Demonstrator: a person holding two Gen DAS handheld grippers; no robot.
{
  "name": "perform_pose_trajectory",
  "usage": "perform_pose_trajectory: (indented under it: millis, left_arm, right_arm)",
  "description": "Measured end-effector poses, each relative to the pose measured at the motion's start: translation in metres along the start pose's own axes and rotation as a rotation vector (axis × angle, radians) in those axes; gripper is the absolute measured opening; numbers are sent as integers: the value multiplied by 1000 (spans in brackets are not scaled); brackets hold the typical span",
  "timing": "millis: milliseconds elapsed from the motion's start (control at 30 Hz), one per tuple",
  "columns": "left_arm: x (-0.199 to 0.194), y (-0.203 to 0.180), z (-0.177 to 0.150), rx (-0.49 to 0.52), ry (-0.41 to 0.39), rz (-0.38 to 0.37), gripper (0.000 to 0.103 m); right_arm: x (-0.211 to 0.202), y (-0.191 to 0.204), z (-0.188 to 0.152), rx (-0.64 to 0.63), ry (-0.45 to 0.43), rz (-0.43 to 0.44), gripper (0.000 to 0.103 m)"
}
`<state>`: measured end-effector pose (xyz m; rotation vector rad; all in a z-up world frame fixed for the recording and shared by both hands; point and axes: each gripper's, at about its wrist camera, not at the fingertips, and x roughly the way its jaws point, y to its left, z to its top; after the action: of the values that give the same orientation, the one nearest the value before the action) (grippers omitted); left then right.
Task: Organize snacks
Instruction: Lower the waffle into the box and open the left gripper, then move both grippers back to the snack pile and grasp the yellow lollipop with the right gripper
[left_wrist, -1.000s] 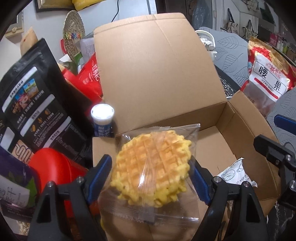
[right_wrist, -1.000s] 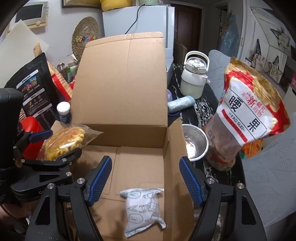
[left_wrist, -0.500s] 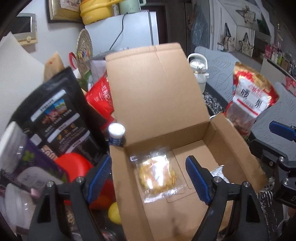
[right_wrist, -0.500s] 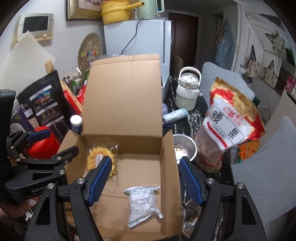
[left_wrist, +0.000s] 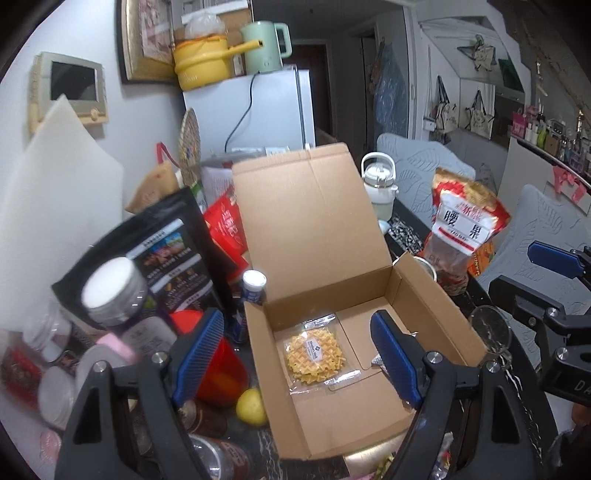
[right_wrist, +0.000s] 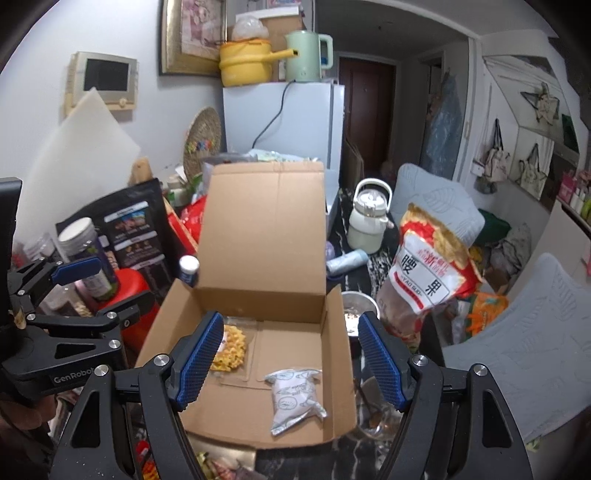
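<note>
Both grippers hang wide and empty above the cardboard box (left_wrist: 332, 413): left gripper (left_wrist: 297, 363), right gripper (right_wrist: 286, 360). A wrapped waffle (left_wrist: 316, 356) lies flat at the floor's 9 o'clock side, long axis running toward the raised lid. Only the right view shows the white packet (right_wrist: 293, 398) whole, near the 3 o'clock wall. Beyond, a cashew bag (right_wrist: 424, 280) stands on the tabletop.

The red and gold snack bag (right_wrist: 428, 273) at the right of the right wrist view bears a white label with two large black characters, 腰 over 果, and a small line "YAO GUO" between them; red characters above are too small to read. The same label shows in the left wrist view. At the lower left, the left gripper (right_wrist: 55, 295) reads "GenRobot", its last letters cut off by the right gripper's blue finger. Print on the black pouch (right_wrist: 129, 229) and the waffle packet (left_wrist: 314, 354) is illegible.
</note>
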<state>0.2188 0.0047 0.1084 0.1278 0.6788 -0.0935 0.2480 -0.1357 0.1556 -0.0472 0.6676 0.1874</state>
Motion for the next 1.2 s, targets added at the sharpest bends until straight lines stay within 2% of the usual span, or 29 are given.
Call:
perform_pose_trajectory:
  millis: [300, 600, 933, 1200]
  left_arm:
    - [-51, 5, -15, 5, -62, 2, 82]
    - [-90, 9, -44, 5, -100, 6, 82]
    - [-118, 4, -83, 41, -97, -18, 82]
    - [-132, -3, -120, 53, -85, -48, 82]
  right_arm:
    - [-49, 6, -16, 3, -59, -1, 79]
    - [-91, 18, -41, -23, -101, -7, 83]
    - [-116, 28, -81, -26, -104, 0, 83]
    - [-122, 34, -124, -6, -67, 24, 83]
